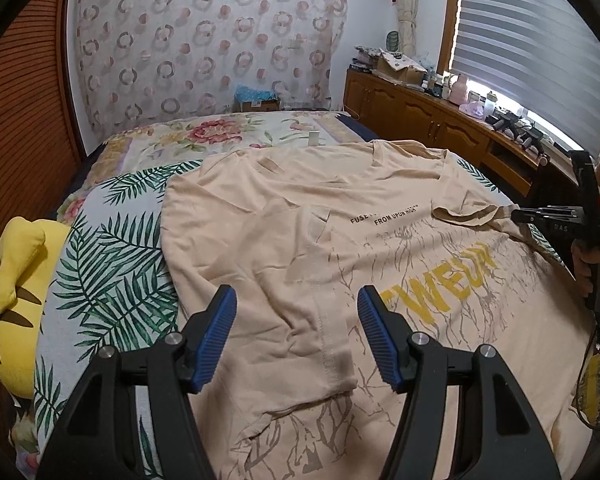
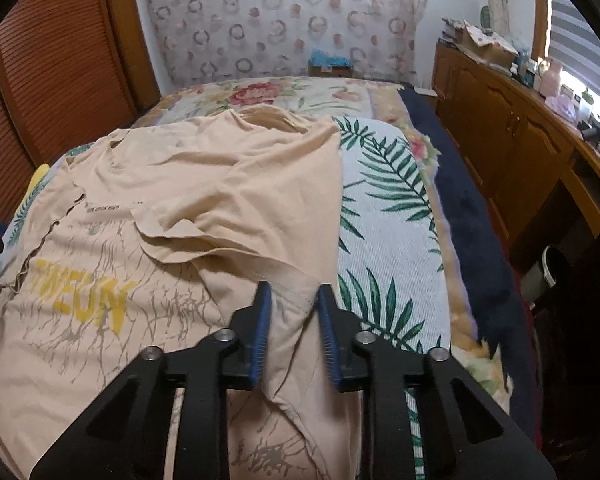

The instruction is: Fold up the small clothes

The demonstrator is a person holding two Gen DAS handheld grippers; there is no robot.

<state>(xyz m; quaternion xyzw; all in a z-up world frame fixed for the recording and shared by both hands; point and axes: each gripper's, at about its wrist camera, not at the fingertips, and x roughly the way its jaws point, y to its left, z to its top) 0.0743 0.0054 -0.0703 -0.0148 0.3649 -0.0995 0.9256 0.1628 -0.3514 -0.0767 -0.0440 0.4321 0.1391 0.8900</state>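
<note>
A beige T-shirt (image 1: pixel 300 220) with yellow letters and a brown root print lies spread on the bed; both side parts are folded in over the print. It also shows in the right wrist view (image 2: pixel 204 184). My left gripper (image 1: pixel 296 300) is open and empty, hovering over the folded left flap near its hem. My right gripper (image 2: pixel 292 292) has its jaws part open around the hem of the folded right flap, with the cloth between the pads (image 2: pixel 328 328). In the left wrist view the right gripper (image 1: pixel 540 214) shows at the shirt's right edge.
The shirt lies on a leaf-print cover (image 1: pixel 112 272) over a floral bedspread (image 1: pixel 220 132). A yellow plush toy (image 1: pixel 20 296) sits at the bed's left edge. A wooden sideboard (image 2: pixel 508 128) loaded with clutter runs along the right wall under the window. A louvred wooden door (image 1: pixel 20 120) stands left.
</note>
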